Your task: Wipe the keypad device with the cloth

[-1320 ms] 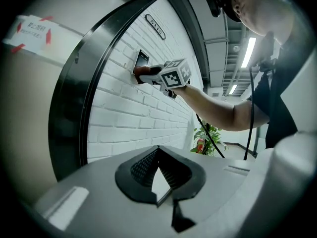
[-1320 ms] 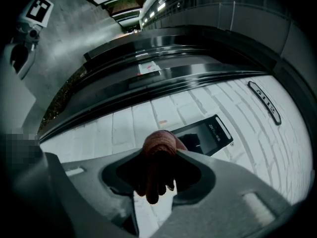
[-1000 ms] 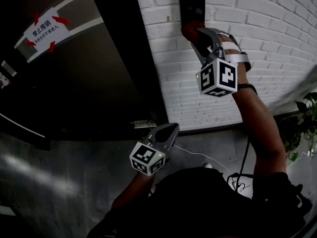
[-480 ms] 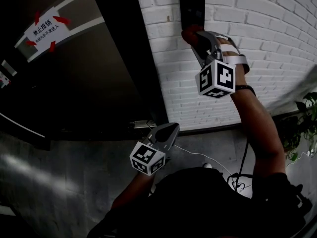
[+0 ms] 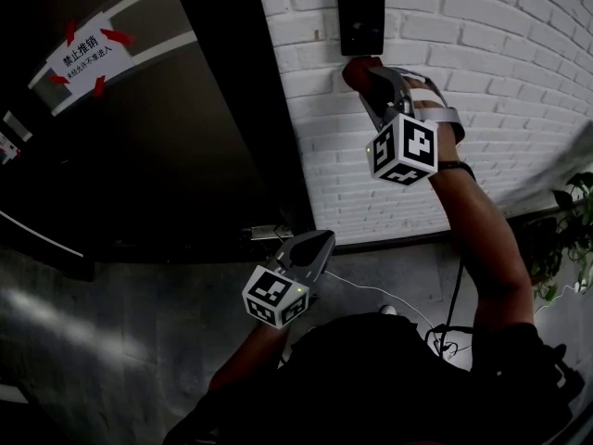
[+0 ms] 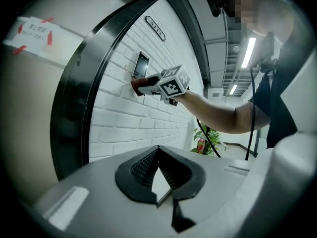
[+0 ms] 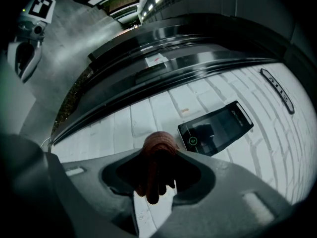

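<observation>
The black keypad device (image 5: 359,12) hangs on a white brick wall (image 5: 500,82). My right gripper (image 5: 363,74) is raised to the wall and shut on a bunched red-brown cloth (image 5: 358,68), which sits just below the device's lower edge. In the right gripper view the cloth (image 7: 157,165) fills the jaws, with the keypad device (image 7: 215,128) up and to the right of it. The left gripper view shows the keypad device (image 6: 140,65) and the cloth (image 6: 134,86) from the side. My left gripper (image 5: 322,241) hangs low by the door frame, its jaws shut on nothing.
A dark door and frame (image 5: 232,109) stand left of the brick wall, with a taped paper sign (image 5: 83,54) on the door. A potted plant (image 5: 570,230) is at the right edge. A white cable (image 5: 371,290) lies on the grey floor. A small plaque (image 7: 277,90) sits above the keypad.
My right gripper has slid down the wall with the cloth, from over the keypad's lower part to just under it. The left gripper has stayed put.
</observation>
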